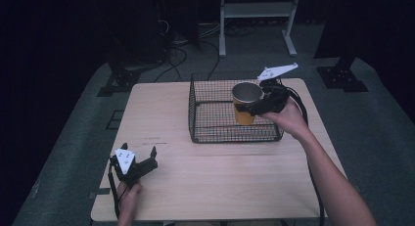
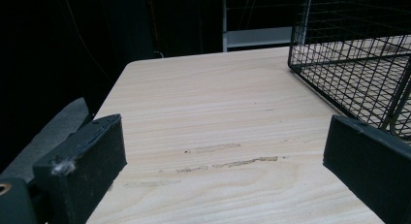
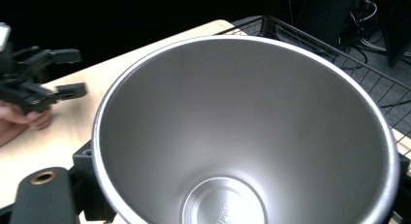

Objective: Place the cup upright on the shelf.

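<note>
Near the front left of the wooden surface [image 1: 215, 182], the left hand-held gripper [image 1: 145, 163] rests with its jaws spread wide, holding nothing. Farther back, the right hand-held gripper [image 1: 257, 104] is clenched on a steel cup [image 1: 246, 102] with a yellow outside, held upright over the wire basket [image 1: 210, 133]. Embossed writing on the cup's inner bottom appears to be a brand mark, too blurred to read.
</note>
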`<state>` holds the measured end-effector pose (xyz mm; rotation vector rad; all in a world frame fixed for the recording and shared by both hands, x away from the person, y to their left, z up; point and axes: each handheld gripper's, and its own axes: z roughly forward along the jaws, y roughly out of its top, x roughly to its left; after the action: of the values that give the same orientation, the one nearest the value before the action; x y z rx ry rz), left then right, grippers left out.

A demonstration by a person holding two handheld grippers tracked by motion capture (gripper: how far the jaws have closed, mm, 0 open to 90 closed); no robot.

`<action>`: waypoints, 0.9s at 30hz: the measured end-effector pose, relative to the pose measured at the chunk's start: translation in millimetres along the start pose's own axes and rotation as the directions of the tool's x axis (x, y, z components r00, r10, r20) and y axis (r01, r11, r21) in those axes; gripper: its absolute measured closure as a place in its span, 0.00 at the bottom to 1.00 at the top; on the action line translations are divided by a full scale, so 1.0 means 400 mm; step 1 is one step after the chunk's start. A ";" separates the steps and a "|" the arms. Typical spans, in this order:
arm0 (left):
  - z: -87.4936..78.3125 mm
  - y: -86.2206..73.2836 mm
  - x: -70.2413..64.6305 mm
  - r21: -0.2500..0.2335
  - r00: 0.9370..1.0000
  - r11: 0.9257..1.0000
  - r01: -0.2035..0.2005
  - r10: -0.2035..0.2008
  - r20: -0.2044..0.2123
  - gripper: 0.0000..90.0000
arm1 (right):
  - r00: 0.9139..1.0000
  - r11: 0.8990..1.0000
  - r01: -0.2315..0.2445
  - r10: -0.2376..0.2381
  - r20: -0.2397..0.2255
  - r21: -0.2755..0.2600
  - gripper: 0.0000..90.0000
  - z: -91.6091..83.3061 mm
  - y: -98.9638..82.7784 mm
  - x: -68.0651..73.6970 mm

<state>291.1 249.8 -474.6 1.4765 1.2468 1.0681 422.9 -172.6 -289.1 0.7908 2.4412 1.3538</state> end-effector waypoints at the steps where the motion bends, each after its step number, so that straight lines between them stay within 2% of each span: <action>1: 0.000 0.000 0.000 0.001 1.000 1.000 0.000 0.000 0.000 0.01 | 1.000 1.000 -0.005 0.005 0.002 0.006 0.15 0.012 0.007 -0.009; 7: 0.000 0.000 0.002 0.000 1.000 1.000 0.006 -0.006 0.003 0.01 | 0.999 0.999 -0.032 0.031 0.016 0.037 0.15 0.085 0.032 -0.060; 8: -0.001 0.000 0.002 0.000 1.000 1.000 0.006 -0.006 0.003 0.01 | 0.999 0.998 -0.043 0.043 0.014 0.035 0.15 0.109 0.035 -0.074; 9: -0.001 0.000 0.002 0.000 1.000 1.000 0.006 -0.006 0.003 0.01 | 0.999 0.998 -0.043 0.043 0.014 0.035 0.15 0.109 0.035 -0.074; 10: -0.001 0.000 0.002 0.000 1.000 1.000 0.006 -0.006 0.004 0.01 | 0.999 0.997 -0.049 0.048 0.019 0.053 0.15 0.133 0.037 -0.087; 11: -0.001 0.000 0.002 0.000 1.000 1.000 0.006 -0.006 0.004 0.01 | 0.999 0.997 -0.049 0.048 0.019 0.053 0.15 0.133 0.037 -0.087; 15: -0.001 0.000 0.003 0.000 1.000 1.000 0.009 -0.009 0.004 0.01 | 0.998 0.995 -0.063 0.061 0.021 0.082 0.15 0.186 0.032 -0.107; 20: -0.001 0.000 0.003 -0.001 1.000 1.000 0.010 -0.010 0.004 0.01 | 0.997 0.991 -0.076 0.074 0.018 0.113 0.15 0.227 0.021 -0.128; 27: -0.001 0.000 0.004 0.000 1.000 1.000 0.011 -0.011 0.004 0.01 | 0.995 0.986 -0.101 0.099 0.025 0.131 0.15 0.254 0.003 -0.155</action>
<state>290.8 251.4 -474.3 1.4693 1.2506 1.0581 520.2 -134.8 -346.4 0.9649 2.5289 1.2221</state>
